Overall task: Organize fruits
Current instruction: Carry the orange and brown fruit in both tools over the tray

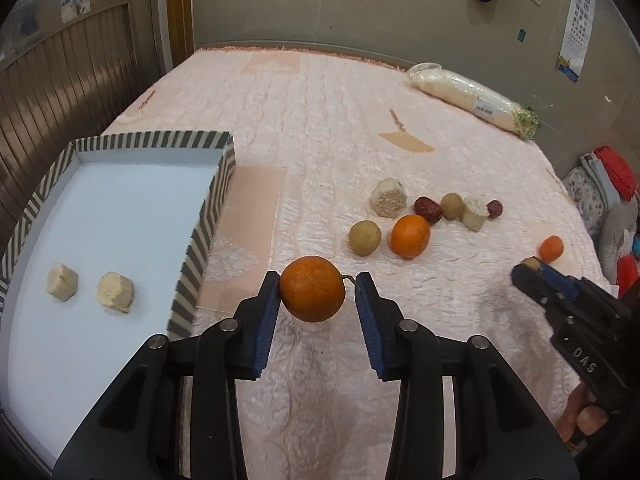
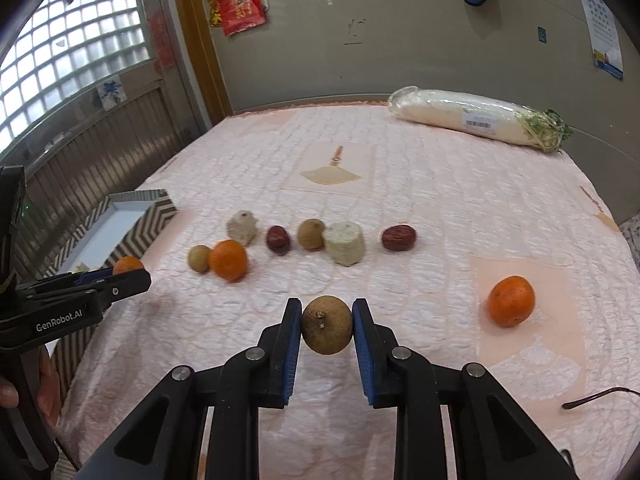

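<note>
The left gripper [image 1: 316, 286] was closed on an orange [image 1: 312, 289], its pads against the fruit's sides, held clear of the pink cloth [image 1: 320, 120] just right of the striped tray [image 1: 208, 216]. The right gripper [image 2: 326, 314] was closed on a small brown fruit [image 2: 327, 325], lifted above the cloth. Two pale chunks [image 1: 89, 287] lay in the tray. Farther out sat a loose group: another orange [image 2: 228, 260], brown fruits, two red dates [image 2: 278, 239] and pale chunks. A third orange [image 2: 511, 301] lay apart at the right. A wrapped white radish [image 2: 472, 120] lay at the far edge.
</note>
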`<move>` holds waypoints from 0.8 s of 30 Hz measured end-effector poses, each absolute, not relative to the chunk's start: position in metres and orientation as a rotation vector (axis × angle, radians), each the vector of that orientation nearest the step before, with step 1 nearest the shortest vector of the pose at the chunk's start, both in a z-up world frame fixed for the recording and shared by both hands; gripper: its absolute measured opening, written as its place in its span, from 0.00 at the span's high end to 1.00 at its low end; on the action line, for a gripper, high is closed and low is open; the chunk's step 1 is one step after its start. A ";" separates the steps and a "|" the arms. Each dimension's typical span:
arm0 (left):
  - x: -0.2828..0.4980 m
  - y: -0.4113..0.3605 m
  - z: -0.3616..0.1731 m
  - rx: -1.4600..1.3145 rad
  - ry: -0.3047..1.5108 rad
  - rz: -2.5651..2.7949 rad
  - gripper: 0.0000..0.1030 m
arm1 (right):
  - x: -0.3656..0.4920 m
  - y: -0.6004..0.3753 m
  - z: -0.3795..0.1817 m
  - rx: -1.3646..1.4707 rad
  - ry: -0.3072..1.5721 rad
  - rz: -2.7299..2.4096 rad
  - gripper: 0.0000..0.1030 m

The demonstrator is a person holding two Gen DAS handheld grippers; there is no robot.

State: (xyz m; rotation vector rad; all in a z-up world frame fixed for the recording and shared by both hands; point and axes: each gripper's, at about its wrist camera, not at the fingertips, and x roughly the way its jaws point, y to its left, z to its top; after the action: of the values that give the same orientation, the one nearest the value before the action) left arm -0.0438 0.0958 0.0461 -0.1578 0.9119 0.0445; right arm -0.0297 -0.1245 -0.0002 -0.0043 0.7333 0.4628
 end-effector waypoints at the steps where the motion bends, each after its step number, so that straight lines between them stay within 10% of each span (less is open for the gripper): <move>1: -0.047 0.097 0.049 -0.160 0.906 0.041 0.63 | -0.032 -0.122 0.001 -0.004 0.733 0.471 0.76; 24: -0.091 0.153 0.081 -0.160 0.843 0.157 0.63 | -0.063 -0.038 0.026 -0.095 0.686 0.630 0.76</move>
State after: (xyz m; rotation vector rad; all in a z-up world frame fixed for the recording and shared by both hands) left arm -0.0905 0.1529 0.0806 -0.1603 0.8426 0.1566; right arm -0.0634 -0.0382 0.0261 -0.0947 0.6864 0.6303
